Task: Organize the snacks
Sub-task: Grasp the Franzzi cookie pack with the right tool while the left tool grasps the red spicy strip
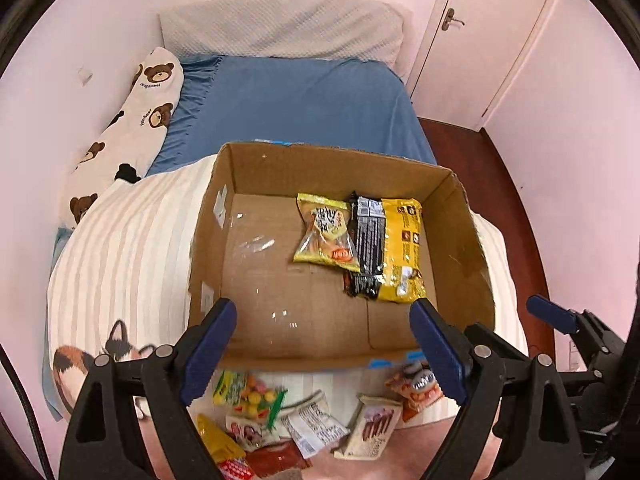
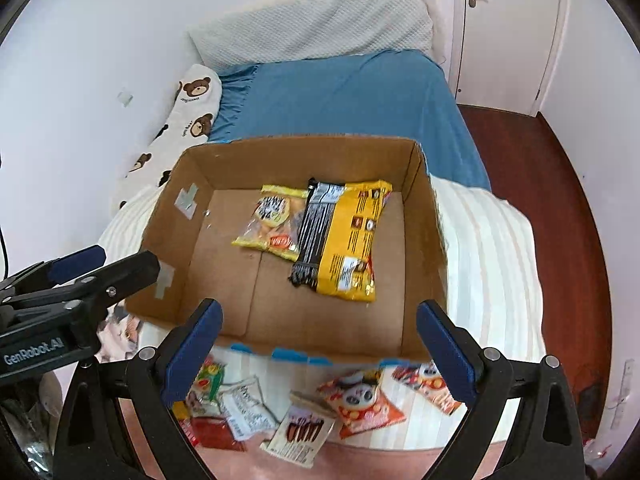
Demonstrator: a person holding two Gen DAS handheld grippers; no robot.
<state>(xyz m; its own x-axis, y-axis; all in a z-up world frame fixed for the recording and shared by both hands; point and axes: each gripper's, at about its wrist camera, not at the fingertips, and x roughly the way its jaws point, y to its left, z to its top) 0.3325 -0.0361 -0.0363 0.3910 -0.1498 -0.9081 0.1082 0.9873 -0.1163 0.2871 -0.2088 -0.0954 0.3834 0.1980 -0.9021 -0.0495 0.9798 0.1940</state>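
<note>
The left hand-held gripper (image 1: 324, 348) hangs over the near wall of an open cardboard box (image 1: 248, 184), its blue-padded jaws spread wide with nothing between them. The right hand-held gripper (image 2: 318, 350) stands just beside it, jaws equally wide apart and empty, pointing steeply down at the same box. Inside the box, toward its far right corner, lie a small yellow snack bag (image 1: 326, 232) and a larger yellow and black packet (image 1: 390, 248), the packet's left edge overlapping the small bag; the remaining floor of the box is bare cardboard. The box sits on a striped cream blanket (image 1: 132, 248) spread across a bed. On the blanket just in front of the box's near wall lie loose snacks: a fruit-candy bag (image 1: 250, 396), a white wrapper with printed text (image 1: 316, 426), a pale chocolate-stick box (image 1: 374, 426), and an orange panda-print bag (image 2: 362, 402) with a second such bag (image 2: 430, 386) right of it. Beyond the box are a blue sheet (image 1: 304, 108), a bear-print bolster (image 1: 132, 128) along the wall, and a grey-white pillow (image 1: 280, 26) at the head of the bed.
</note>
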